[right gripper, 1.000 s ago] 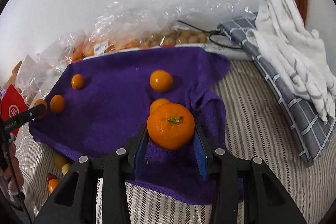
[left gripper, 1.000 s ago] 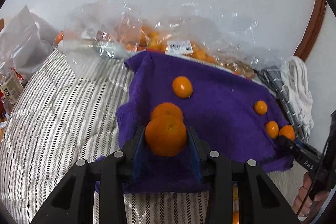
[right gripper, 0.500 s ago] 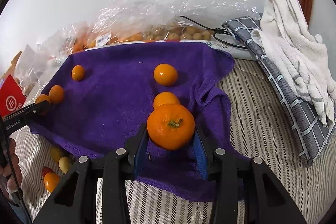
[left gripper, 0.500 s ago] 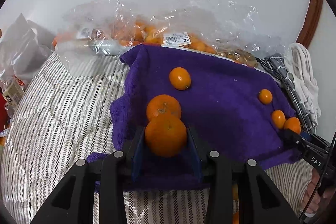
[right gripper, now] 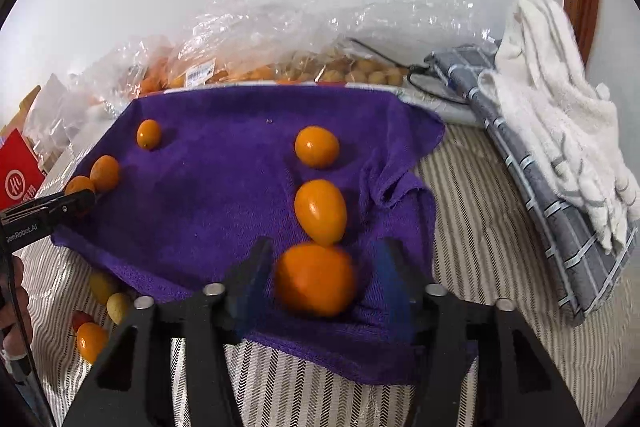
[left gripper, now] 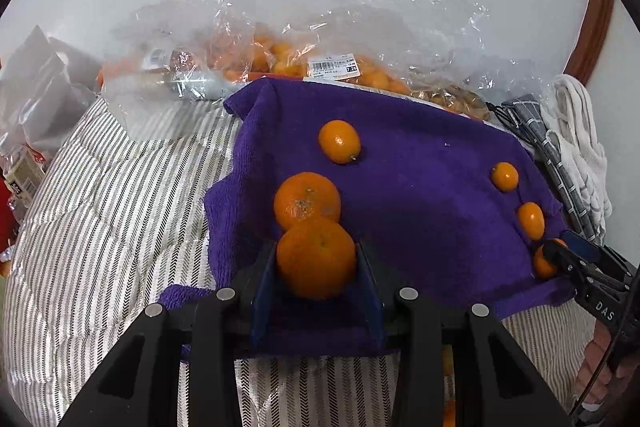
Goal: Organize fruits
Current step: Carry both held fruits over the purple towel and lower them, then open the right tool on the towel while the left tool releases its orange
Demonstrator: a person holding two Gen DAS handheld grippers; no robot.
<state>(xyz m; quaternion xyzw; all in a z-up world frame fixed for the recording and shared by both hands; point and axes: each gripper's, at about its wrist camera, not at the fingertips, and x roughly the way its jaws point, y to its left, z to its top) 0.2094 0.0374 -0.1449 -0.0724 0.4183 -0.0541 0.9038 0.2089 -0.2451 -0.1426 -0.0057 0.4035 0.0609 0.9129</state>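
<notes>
Between the blue pads of the left gripper (left gripper: pixel 316 259), a large mandarin (left gripper: pixel 316 258) is clamped, both pads being pressed against its sides above the near edge of a purple towel (left gripper: pixel 420 195). In the right wrist view, the right gripper (right gripper: pixel 316 279) is seen spread wide, its fingers standing clear of a blurred orange fruit (right gripper: pixel 315 279) that sits between them over the towel's near edge; whether that fruit is resting on the cloth cannot be told. Just beyond the held mandarin, a second mandarin (left gripper: pixel 307 201) is seen lying on the towel, touching or nearly touching it, and a smaller orange fruit (left gripper: pixel 339 141) is set farther back. Along the towel's right edge in the left view, three small oval fruits are lined up (left gripper: pixel 505 176), (left gripper: pixel 531 220), (left gripper: pixel 544 261), the nearest being partly hidden by the tip of the other gripper. The towel is spread over a striped quilt (left gripper: pixel 100 211). Off the towel's near left corner in the right view, a few small loose fruits (right gripper: pixel 92 341) are scattered on the quilt. Farthest back, against the white wall, crumpled clear plastic bags (left gripper: pixel 280 55) are piled, with many small orange fruits held inside them. To the right, a white towel (right gripper: pixel 560 115) is laid over a grey checked cloth (right gripper: pixel 540 195).
</notes>
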